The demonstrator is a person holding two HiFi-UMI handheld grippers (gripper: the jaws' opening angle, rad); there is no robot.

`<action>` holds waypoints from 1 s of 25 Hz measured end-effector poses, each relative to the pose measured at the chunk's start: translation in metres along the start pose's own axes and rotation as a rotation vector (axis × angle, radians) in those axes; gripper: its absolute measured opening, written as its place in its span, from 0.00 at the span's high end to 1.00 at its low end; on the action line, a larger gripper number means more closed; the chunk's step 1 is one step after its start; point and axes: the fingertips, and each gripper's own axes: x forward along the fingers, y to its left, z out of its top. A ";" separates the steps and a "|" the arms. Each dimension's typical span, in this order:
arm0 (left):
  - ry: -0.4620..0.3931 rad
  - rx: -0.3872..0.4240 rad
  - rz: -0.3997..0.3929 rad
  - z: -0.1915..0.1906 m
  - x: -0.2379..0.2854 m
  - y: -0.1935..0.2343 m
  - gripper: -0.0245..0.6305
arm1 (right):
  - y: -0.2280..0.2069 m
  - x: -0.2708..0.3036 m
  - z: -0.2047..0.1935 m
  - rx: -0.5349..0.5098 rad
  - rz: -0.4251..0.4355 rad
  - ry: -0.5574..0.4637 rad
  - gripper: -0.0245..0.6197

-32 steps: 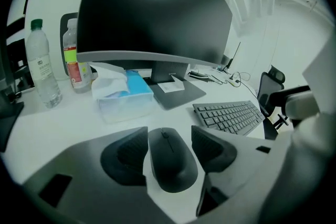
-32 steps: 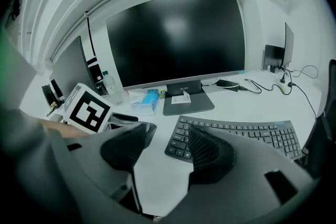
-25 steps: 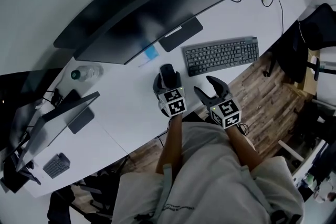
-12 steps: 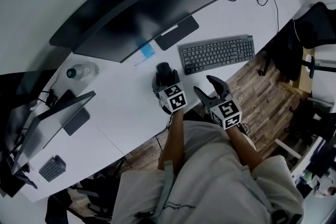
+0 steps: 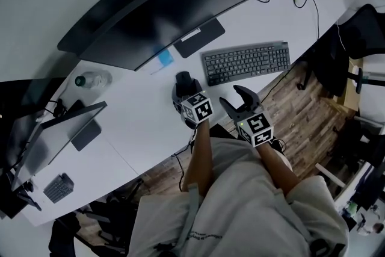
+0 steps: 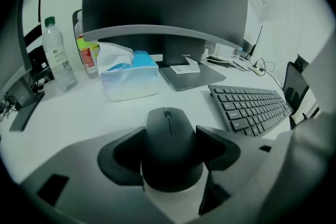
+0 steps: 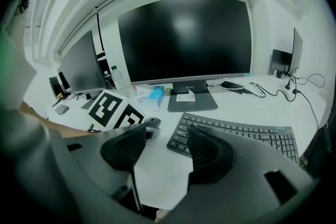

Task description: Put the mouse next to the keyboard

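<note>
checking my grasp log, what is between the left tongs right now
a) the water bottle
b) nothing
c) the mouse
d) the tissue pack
c: the left gripper view shows the black mouse sitting between the left tongs, with a jaw against each of its sides.

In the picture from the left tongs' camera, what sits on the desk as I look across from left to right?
Clear water bottle → tissue pack → black mouse → keyboard.
</note>
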 end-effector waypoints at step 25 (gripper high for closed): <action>-0.065 -0.086 0.035 0.003 -0.005 0.002 0.50 | -0.077 -0.022 0.004 0.038 0.215 -0.108 0.96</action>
